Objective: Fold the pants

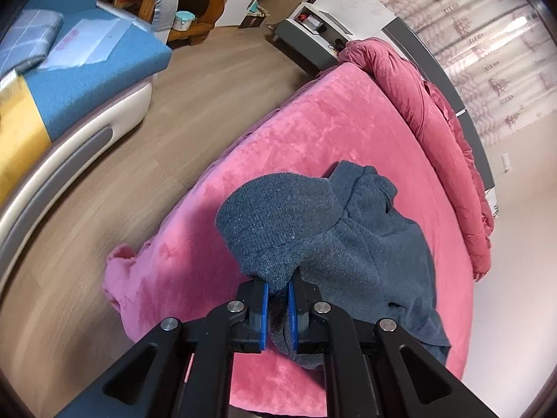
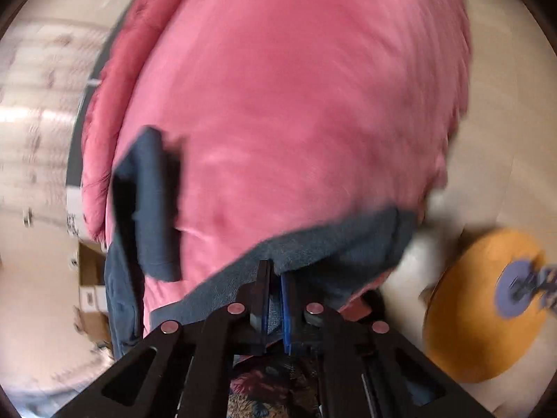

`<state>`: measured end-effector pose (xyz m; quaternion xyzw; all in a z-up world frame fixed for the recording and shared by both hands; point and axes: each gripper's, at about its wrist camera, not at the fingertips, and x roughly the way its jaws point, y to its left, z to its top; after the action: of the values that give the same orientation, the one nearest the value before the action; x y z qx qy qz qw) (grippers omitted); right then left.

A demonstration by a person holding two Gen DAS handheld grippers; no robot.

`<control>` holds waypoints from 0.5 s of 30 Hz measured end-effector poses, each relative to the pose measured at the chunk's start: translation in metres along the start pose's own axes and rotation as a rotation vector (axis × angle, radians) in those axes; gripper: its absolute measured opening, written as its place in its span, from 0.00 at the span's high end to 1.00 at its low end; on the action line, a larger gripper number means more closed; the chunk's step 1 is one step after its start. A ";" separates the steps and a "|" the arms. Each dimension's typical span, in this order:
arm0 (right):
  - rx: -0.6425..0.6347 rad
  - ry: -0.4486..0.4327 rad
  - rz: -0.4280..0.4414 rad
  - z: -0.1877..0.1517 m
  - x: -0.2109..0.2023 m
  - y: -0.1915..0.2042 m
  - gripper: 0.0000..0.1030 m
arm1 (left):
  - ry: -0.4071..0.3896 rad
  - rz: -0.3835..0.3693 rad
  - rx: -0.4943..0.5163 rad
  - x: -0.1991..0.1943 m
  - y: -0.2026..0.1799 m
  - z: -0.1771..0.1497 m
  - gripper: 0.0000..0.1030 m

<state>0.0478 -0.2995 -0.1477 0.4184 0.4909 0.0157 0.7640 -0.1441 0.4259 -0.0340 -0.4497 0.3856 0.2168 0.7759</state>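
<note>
The pants (image 1: 348, 244) are lying bunched on the pink bed (image 1: 313, 122), with part of the cloth lifted toward the cameras. The left tongs (image 1: 278, 299) are clamping a thick gathered wad of the knit between their blue pads, and a rounded flap is bulging out above them. The right tongs (image 2: 275, 299) are closed on an edge of the pants (image 2: 313, 244) near the bed's side, though this view is smeared, so how much cloth they are biting is hard to tell.

Several things could be going wrong from here, as I judge it:

- The left grip is taking in a bundle, not a single edge. Pulling on it is likely dragging several layers at once, so the fold may come out lumpy or skewed.
- The right grip appears to be sitting close to the hem. A thin bite on soft knit may be slipping out once the cloth is tensioned.
- A dark strip of the pants (image 2: 149, 209) is hanging loose at the left of the right view. It may be trailing and tucking under when the garment is laid down.
- The plush bed cover may be catching the knit and riding along with it, wrinkling under the fold.
- The two tongs are holding unlike points, so lifting unevenly may twist the legs.
</note>
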 end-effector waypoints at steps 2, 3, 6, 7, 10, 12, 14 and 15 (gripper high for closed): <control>-0.076 -0.053 0.011 0.009 -0.028 0.028 0.96 | 0.002 -0.005 -0.004 -0.002 0.000 -0.001 0.91; -0.105 -0.077 0.010 0.013 -0.035 0.038 0.97 | 0.007 -0.008 -0.012 -0.002 0.001 0.000 0.91; -0.157 -0.156 -0.077 0.035 -0.052 0.072 0.97 | 0.011 0.008 -0.027 -0.005 0.003 0.003 0.91; -0.178 -0.177 -0.146 0.043 -0.052 0.082 0.97 | 0.013 0.019 -0.026 -0.004 0.004 0.005 0.91; -0.215 -0.177 -0.298 0.080 -0.036 0.107 0.95 | 0.057 0.107 -0.039 0.012 0.008 0.009 0.91; -0.171 -0.160 -0.315 0.100 -0.010 0.106 0.89 | 0.071 0.168 -0.039 0.026 0.010 0.009 0.91; -0.155 -0.089 -0.231 0.109 0.016 0.108 0.75 | 0.067 0.192 -0.047 0.036 0.009 0.007 0.91; -0.119 -0.058 -0.168 0.105 0.023 0.108 0.72 | 0.070 0.198 -0.051 0.040 0.008 0.006 0.90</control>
<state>0.1811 -0.2852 -0.0764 0.3297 0.5001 -0.0315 0.8001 -0.1228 0.4350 -0.0684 -0.4364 0.4493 0.2867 0.7249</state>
